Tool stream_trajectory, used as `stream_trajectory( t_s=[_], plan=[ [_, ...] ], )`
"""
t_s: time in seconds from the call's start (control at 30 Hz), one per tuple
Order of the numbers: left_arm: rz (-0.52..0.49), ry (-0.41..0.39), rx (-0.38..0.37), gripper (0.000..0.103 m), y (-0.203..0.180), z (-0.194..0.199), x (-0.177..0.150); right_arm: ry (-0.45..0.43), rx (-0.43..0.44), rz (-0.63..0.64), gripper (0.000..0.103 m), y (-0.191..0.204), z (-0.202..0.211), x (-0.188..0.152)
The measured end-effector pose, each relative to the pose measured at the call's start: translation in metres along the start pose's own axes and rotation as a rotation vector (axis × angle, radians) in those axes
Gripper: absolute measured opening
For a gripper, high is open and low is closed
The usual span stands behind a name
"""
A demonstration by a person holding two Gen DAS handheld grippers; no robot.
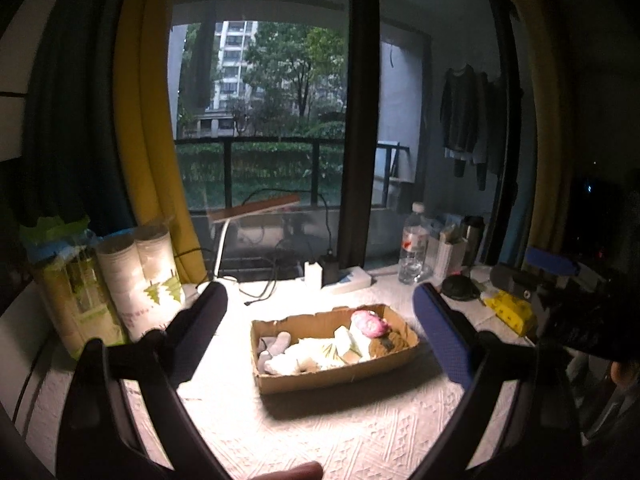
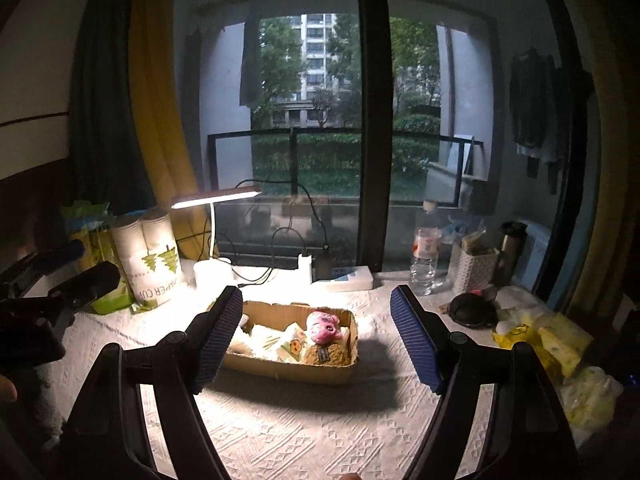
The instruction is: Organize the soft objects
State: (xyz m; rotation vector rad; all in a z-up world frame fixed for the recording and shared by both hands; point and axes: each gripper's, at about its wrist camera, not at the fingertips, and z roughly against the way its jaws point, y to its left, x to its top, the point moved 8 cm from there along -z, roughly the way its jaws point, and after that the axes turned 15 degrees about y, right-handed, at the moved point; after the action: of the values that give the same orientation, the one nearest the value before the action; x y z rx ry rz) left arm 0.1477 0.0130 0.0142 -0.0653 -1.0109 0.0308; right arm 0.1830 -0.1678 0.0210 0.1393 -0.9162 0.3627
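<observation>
Both tools are hovering above the white patterned tabletop [image 2: 304, 432], aimed at a shallow cardboard box [image 1: 340, 378] under the desk lamp [image 2: 218, 197]. The left tool [image 1: 320, 316] is standing wide open with nothing between its pads, and the right tool [image 2: 316, 336] is likewise spread and empty. The box is already holding most of the soft things: a pink plush toy [image 2: 323, 326] sitting near its far right end, pale tissue packs [image 2: 276, 340], a grey soft piece [image 1: 276, 346] at the left end and a brown fuzzy item [image 2: 326, 354]. The sorting is looking nearly finished, though yellow soft items [image 2: 556, 344] are lying loose on the right, well apart from the box.
</observation>
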Motion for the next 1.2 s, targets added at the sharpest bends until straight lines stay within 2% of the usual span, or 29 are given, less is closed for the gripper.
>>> stream_trajectory(
  t_s=[0.3, 1.2],
  plan=[
    [-0.002, -0.022, 0.001, 0.095, -0.001, 0.011, 0.001, -0.024, -0.018, 0.0, 0.079, -0.004, 0.016, 0.0],
    [-0.003, -0.018, -0.002, 0.095, -0.001, 0.013, 0.002, -0.022, -0.019, -0.001, 0.079, -0.005, 0.017, -0.001]
  ],
)
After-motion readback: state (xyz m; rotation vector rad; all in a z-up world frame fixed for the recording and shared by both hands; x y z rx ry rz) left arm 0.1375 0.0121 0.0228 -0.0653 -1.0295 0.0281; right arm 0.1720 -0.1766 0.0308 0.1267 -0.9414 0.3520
